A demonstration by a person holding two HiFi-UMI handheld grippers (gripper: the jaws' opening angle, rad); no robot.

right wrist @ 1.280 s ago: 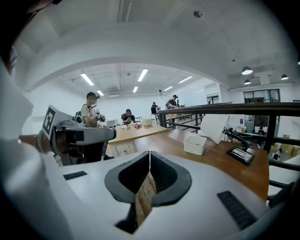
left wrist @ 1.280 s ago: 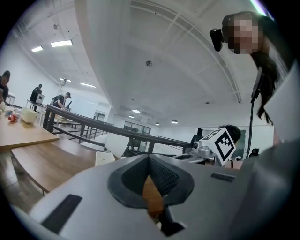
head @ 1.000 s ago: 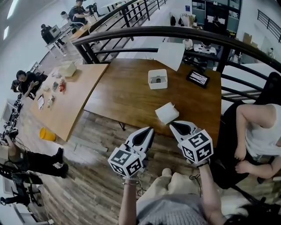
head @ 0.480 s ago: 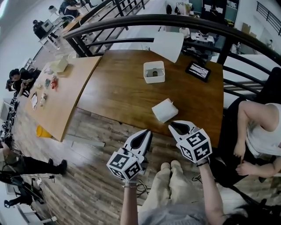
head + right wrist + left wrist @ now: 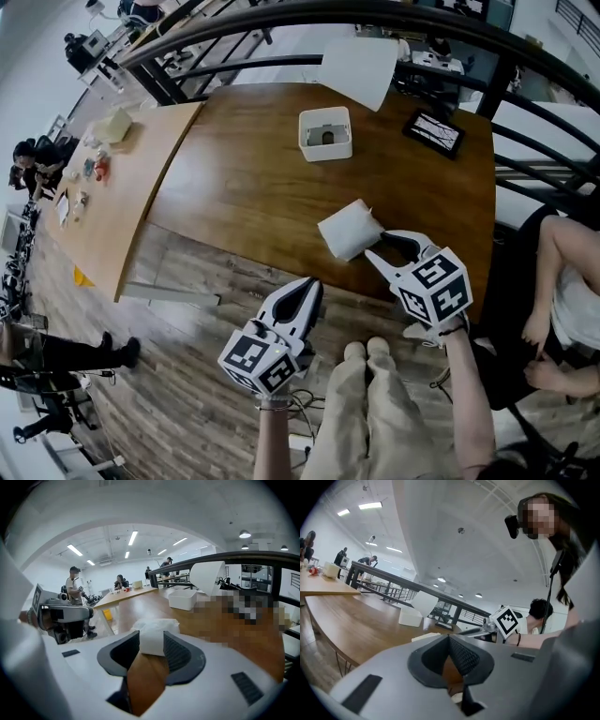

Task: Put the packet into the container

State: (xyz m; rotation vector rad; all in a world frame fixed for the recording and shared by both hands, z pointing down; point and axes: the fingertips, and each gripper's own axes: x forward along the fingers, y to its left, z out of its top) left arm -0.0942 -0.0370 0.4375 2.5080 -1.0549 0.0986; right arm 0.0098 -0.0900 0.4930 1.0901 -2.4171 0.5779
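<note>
As seen from the head view, logged packet (image 5: 349, 230) lying on the wooden worktop (image 5: 244, 187) near its front edge, well apart from the container (image 5: 326, 153). Judged early stage: grip, carry and drop all left. Noted left claw (image 5: 312, 286) short of the worktop, over the floor.

Left gripper view: tips together, nothing held.

Right gripper view: right claw (image 5: 152, 641) just spread wide, straddling the packet's near end, no squeeze apparent. Soft, crinkled white wrapper; rigid, square, open-topped white box.
</note>
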